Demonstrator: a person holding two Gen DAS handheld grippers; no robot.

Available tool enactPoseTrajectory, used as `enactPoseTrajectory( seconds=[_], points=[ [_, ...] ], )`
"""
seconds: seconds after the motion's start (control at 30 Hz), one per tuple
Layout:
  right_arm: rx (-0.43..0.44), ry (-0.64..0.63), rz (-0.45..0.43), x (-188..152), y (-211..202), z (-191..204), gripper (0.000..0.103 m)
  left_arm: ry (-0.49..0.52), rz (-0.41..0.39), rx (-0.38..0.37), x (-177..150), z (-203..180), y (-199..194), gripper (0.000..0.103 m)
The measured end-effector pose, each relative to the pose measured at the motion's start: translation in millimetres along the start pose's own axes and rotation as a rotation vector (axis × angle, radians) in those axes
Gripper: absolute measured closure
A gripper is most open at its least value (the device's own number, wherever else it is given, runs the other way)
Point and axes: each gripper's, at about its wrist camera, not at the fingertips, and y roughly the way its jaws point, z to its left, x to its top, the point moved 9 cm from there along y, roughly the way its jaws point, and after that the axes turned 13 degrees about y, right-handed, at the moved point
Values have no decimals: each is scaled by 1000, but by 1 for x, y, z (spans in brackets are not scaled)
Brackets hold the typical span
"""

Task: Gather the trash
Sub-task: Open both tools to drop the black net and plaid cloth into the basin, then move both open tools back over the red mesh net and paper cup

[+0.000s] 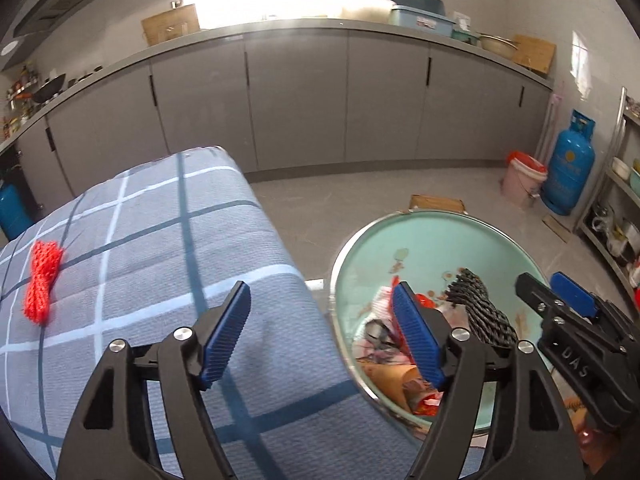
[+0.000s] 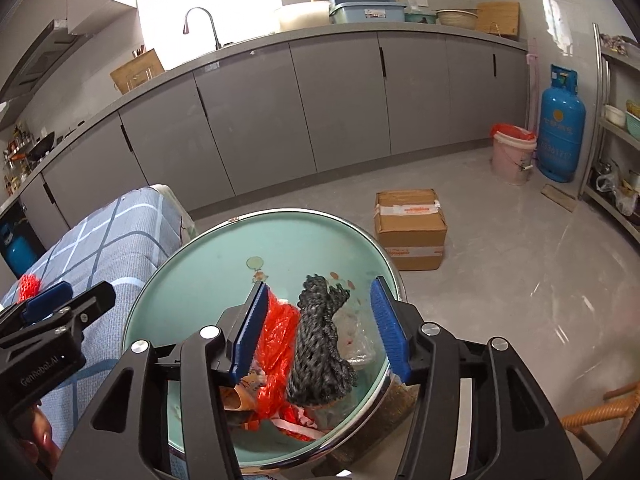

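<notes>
Trash (image 2: 316, 344) lies heaped in the green basin (image 2: 208, 280) at six o'clock. My right gripper (image 2: 320, 328) hangs open over the grey rope bundle (image 2: 320, 352); my left gripper (image 1: 320, 336) gapes wide, empty, above the checked cloth (image 1: 160, 240).

Hidden, cropped and blurred from my seat

My right gripper's (image 2: 320, 328) fingers cover part of the basin's (image 2: 192, 264) trash; the dark rope bundle (image 2: 320, 352) between them blurs; the wicker chair (image 2: 600, 416) is edge-cropped.
</notes>
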Motion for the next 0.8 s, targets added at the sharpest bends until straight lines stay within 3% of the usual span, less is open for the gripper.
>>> enactPoseTrajectory(
  seconds=[0.43, 0.8],
  points=[
    [25, -73, -29, -3, -7, 24, 44, -66, 12, 46, -21, 36, -16, 19],
    [64, -154, -61, -8, -13, 60, 41, -151, 21, 97, -46, 90, -35, 19]
  ],
)
